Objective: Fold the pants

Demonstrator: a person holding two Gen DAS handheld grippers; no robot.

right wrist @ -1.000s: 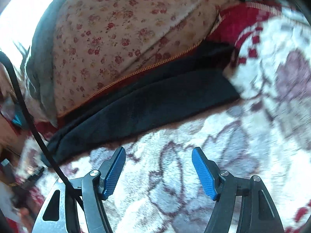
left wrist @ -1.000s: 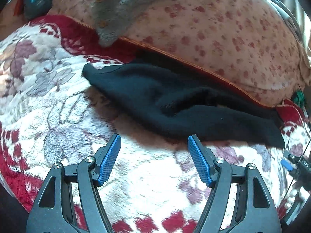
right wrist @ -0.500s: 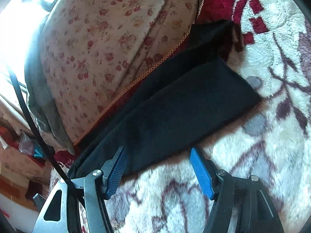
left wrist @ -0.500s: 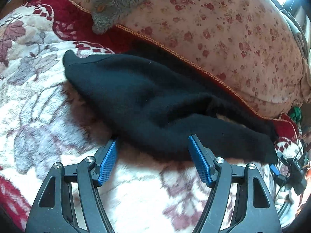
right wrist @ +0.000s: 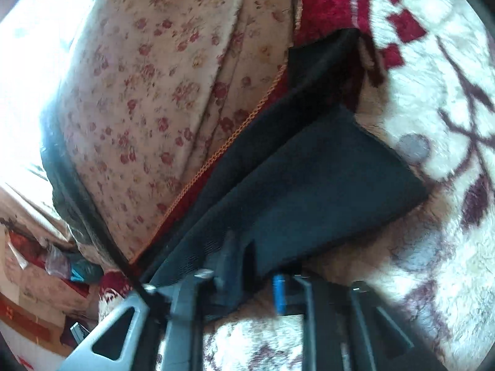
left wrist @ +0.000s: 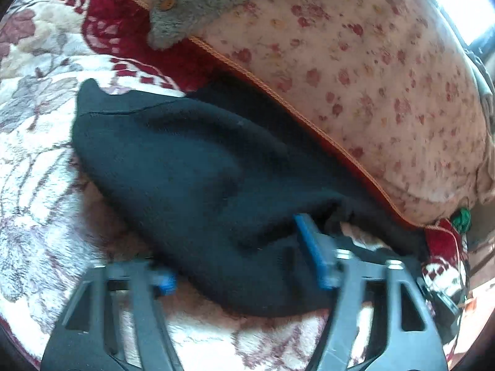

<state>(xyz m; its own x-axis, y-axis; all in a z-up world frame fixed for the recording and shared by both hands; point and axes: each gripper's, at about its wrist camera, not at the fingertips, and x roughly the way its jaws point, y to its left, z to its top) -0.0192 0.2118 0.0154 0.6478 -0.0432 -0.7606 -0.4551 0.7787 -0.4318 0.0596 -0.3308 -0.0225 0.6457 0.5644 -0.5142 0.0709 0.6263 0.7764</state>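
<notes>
Pants [left wrist: 191,167] soft, limp, light fleece. Left claw [left wrist: 244,266] wide astride the 6 o'clock edge; right claw [right wrist: 256,272] narrow, pinching leg edge.

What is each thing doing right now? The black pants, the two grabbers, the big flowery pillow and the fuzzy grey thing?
black pants: lying rumpled on the blanket, near edge between both grippers' fingers
left gripper: open, fingers astride the pants' edge
right gripper: nearly shut, closing on the pants' edge
flowery pillow: lying behind the pants
grey fuzzy cloth: draped over the pillow
blanket: spread flat
</notes>
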